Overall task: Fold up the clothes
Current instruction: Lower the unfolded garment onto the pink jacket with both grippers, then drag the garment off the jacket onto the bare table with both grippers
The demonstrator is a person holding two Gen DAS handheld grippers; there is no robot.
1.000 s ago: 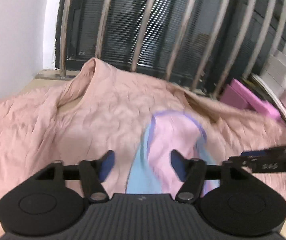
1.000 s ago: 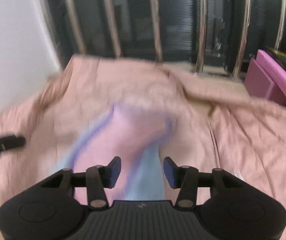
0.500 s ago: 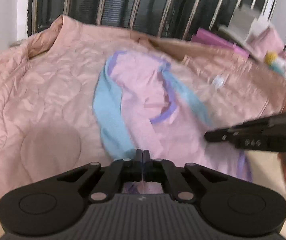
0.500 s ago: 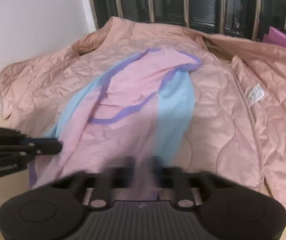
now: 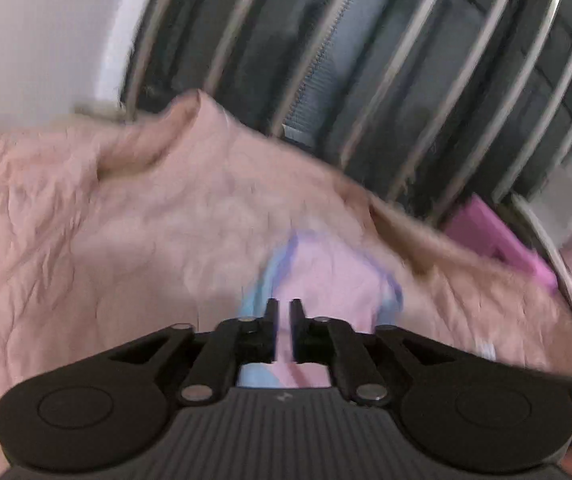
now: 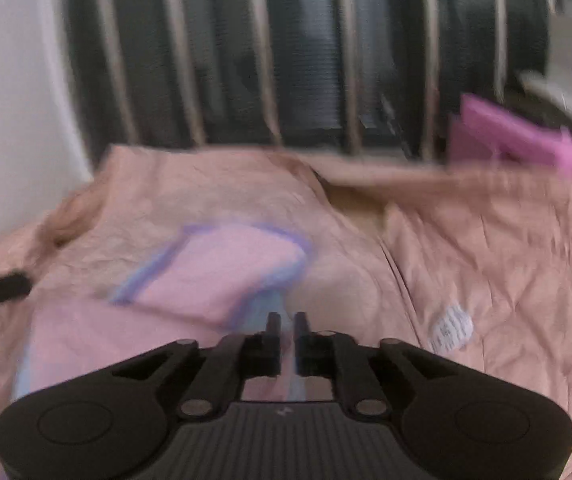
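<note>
— two grippers, both with cloth in them. the left gripper (image 5: pixel 283 308) has its jaws drawn narrow, with the pink garment (image 5: pixel 328 268) running up between them.

— and the right gripper (image 6: pixel 286 322)?

— same: jaws nearly together, pinched on the garment's (image 6: pixel 222 268) light blue and pink edge at about 6 o'clock of the right wrist view.

— where does the garment lie?

— on a peach quilted coat (image 5: pixel 106 216) spread out flat. in the right wrist view the garment fills the middle and stretches toward 8 o'clock, its purple trim (image 6: pixel 154 264) outlining a folded-over panel. a white label (image 6: pixel 452 326) shows on the coat at 4 o'clock.

— anything behind?

— metal window bars (image 6: pixel 262 60) across 12 o'clock, a white wall (image 6: pixel 10 100) at 10 o'clock, and a magenta box (image 6: pixel 518 136) at 2 o'clock. a dark piece of the left gripper shows at 9 o'clock in the right wrist view. both views are blurred, so finer folds can't be told.
</note>
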